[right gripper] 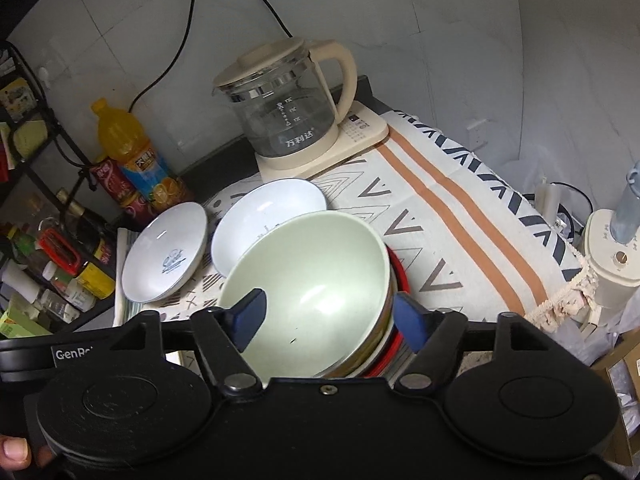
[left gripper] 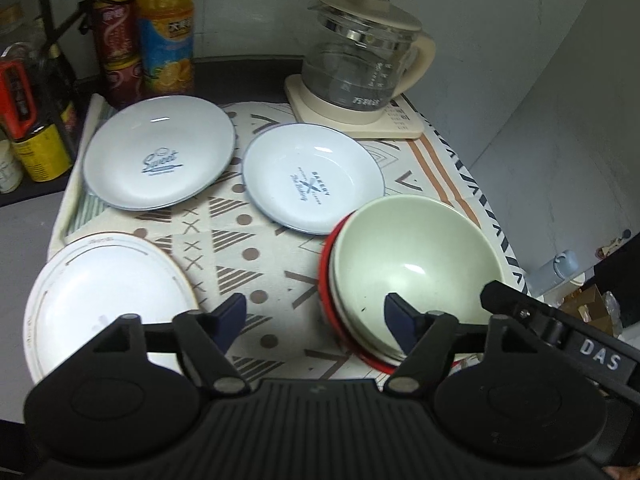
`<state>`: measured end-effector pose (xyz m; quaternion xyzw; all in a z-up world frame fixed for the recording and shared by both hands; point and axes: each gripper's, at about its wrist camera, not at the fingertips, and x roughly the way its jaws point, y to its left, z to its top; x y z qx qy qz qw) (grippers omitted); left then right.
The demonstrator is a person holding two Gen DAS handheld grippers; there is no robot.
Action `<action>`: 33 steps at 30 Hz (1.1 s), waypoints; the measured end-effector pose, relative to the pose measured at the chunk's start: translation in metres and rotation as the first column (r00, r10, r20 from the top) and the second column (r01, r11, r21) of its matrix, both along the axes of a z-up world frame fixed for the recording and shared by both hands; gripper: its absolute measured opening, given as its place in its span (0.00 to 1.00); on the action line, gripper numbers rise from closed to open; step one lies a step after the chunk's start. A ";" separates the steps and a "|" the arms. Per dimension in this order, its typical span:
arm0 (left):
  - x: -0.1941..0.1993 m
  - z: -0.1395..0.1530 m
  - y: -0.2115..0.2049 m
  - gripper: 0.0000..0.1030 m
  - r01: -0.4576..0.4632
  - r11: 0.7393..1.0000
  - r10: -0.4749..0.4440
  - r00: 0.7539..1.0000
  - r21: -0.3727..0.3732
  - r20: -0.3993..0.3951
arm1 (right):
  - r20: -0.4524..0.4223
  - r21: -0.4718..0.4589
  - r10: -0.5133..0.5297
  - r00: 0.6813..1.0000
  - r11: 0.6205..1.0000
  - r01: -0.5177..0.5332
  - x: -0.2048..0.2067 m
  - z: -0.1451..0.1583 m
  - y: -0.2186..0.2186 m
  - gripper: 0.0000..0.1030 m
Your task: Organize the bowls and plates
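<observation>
A pale green bowl (left gripper: 416,256) sits on top of a stack of bowls, with a red one (left gripper: 326,280) lowest, at the right of the patterned cloth. Two light blue plates (left gripper: 160,152) (left gripper: 314,182) lie behind it, and a white plate (left gripper: 108,296) lies at the front left. My left gripper (left gripper: 316,320) is open and empty above the cloth, left of the stack. My right gripper (right gripper: 334,312) is open and straddles the near right rim of the green bowl (right gripper: 312,276), one finger (right gripper: 250,316) inside and the other finger (right gripper: 412,322) outside the stack.
A glass kettle (left gripper: 360,68) on a cream base stands at the back right. Bottles and cans (left gripper: 168,28) and a black rack with jars (left gripper: 28,120) stand at the back left. A white appliance (right gripper: 612,264) stands beyond the table's right edge.
</observation>
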<state>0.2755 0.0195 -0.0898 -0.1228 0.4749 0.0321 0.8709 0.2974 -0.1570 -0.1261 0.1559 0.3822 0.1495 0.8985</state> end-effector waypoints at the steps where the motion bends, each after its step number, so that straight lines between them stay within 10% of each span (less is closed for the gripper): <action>1: -0.003 0.002 0.001 0.75 -0.006 1.000 0.006 1.000 0.001 0.003 | 0.004 0.004 0.001 1.000 1.000 -0.001 -0.003 0.001 0.000 0.73; 10: -0.041 0.015 0.018 0.84 -0.064 0.998 0.064 0.998 -0.001 0.014 | 0.054 0.007 0.043 0.998 0.999 -0.044 -0.031 0.017 0.008 0.99; 33: -0.087 0.021 0.122 0.89 -0.135 0.991 0.135 0.991 0.001 0.021 | 0.038 -0.057 0.152 0.988 0.987 -0.150 -0.063 0.034 0.102 1.00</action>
